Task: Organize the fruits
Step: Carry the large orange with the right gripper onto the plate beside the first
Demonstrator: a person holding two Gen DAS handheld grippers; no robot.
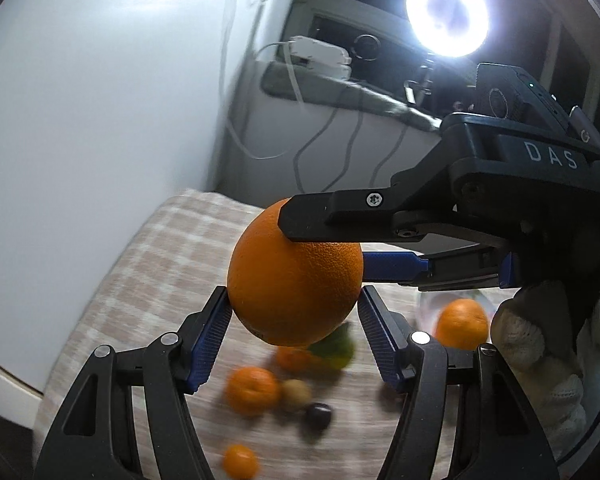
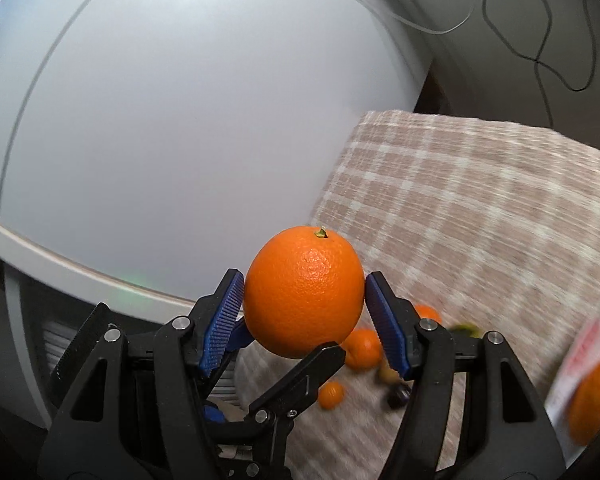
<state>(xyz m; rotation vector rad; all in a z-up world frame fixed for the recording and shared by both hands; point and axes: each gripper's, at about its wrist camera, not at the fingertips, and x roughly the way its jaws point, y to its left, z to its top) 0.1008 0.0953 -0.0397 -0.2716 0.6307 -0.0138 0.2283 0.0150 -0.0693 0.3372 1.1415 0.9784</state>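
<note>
We've got one big orange [image 1: 294,280] pinched by both grippers at once, up in the air over the checked cloth [image 2: 480,200]. Left gripper [image 1: 294,300] has its blue pads tight on the orange's sides; right gripper [image 2: 304,300] clamps it crosswise, its black finger reaching over the top in the left wrist view. So both sets of jaws are closed on the same fruit, neither empty. Below on the cloth, blurred: small tangerines [image 1: 252,390], a green fruit [image 1: 334,346], a tan round one [image 1: 296,395], a dark one [image 1: 319,416], and another orange [image 1: 462,324] near the right edge beside smth glassy, can't tell what. Step in hand, as we judge it: carrying the orange to its spot, mid-transfer. Next move prob needs one gripper to let go w/o the other losing the round, slick skin, then a steady set-down clear of the loose fruit.
</note>
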